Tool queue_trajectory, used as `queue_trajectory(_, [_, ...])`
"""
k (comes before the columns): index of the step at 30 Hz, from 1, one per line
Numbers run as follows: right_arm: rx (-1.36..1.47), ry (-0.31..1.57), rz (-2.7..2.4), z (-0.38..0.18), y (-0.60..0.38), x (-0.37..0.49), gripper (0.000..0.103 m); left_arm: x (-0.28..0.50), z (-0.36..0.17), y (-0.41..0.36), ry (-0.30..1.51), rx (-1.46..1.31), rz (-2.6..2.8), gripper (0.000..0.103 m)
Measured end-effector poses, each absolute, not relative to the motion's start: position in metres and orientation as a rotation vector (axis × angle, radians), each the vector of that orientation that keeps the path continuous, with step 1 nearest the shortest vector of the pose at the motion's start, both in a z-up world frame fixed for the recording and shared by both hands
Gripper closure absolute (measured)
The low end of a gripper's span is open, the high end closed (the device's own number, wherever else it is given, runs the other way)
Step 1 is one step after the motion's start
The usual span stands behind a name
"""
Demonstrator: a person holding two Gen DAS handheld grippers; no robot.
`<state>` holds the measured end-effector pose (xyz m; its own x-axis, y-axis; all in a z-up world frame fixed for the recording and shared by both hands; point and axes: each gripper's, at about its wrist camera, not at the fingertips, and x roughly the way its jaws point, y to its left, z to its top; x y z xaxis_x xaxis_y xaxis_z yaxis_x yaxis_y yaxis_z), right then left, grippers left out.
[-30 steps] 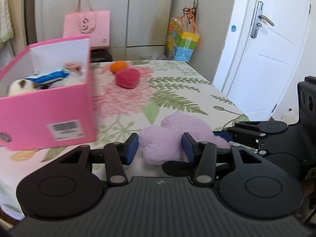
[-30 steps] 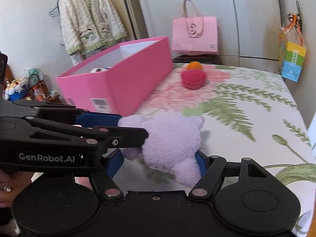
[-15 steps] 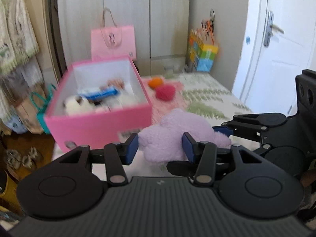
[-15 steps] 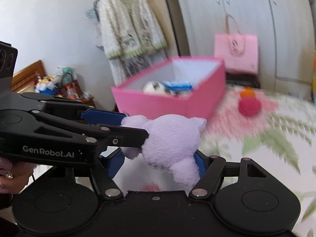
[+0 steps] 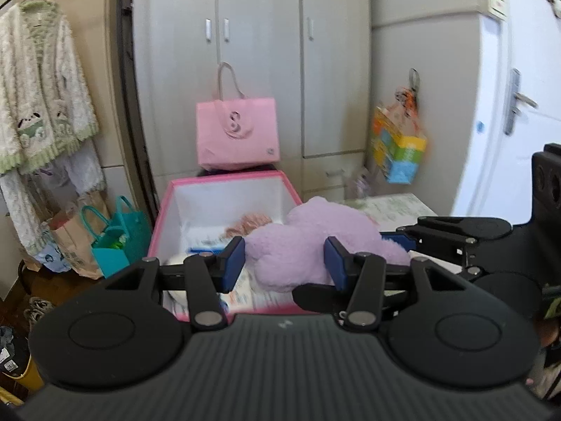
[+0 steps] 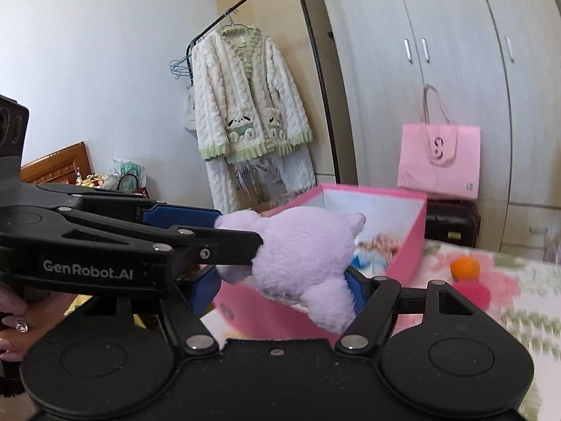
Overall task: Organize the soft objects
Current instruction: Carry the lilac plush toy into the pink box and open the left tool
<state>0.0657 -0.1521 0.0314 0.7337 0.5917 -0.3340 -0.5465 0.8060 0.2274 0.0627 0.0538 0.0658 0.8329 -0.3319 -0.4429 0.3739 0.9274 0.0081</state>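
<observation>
My left gripper (image 5: 284, 263) has its two blue-padded fingers (image 5: 233, 258) spread about as wide as the soft body between them, both pads pressing into the one purple plush toy (image 5: 315, 242). My right gripper (image 6: 280, 282) does the same from the other side: its fingers (image 6: 354, 289) stand partly apart and pinch that same plush (image 6: 305, 249), one pad at the stubby limb, the other half hidden behind my left gripper's arm, which crosses in front. The toy hangs in the air, held by both grippers, just above the near rim of the single pink box (image 5: 224, 182) and partly over its open top. Inside the box I count at least three soft things: a peach-coloured knitted piece (image 5: 249, 221), a blue-and-white item (image 5: 207, 244), and something white (image 5: 175, 259) that is mostly hidden, so I cannot tell what it is. To the right of the box, on the flowered tablecloth (image 6: 526, 301), lie two more pieces well apart from it: one orange ball (image 6: 464, 268) and one red plush (image 6: 473, 293), touching each other. Behind the box one pink paper bag (image 5: 236, 137) stands against the wardrobe (image 5: 259, 52).
</observation>
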Motion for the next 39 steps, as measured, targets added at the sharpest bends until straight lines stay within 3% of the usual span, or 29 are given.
queue_trajectory(17, [0.025, 0.566, 0.639, 0.021, -0.118, 0.184, 0.026, 0.171, 0.029, 0.075, 0.56, -0.069, -0.26, 0.055])
queue_trajectory(22, [-0.047, 0.57, 0.647, 0.02, -0.116, 0.173, 0.026, 0.156, 0.026, 0.067, 0.507, 0.06, -0.188, 0.049])
queue_trajectory(39, [-0.135, 0.503, 0.647, 0.062, -0.169, 0.099, 0.025, 0.079, 0.076, 0.061, 0.452, 0.108, -0.365, 0.039])
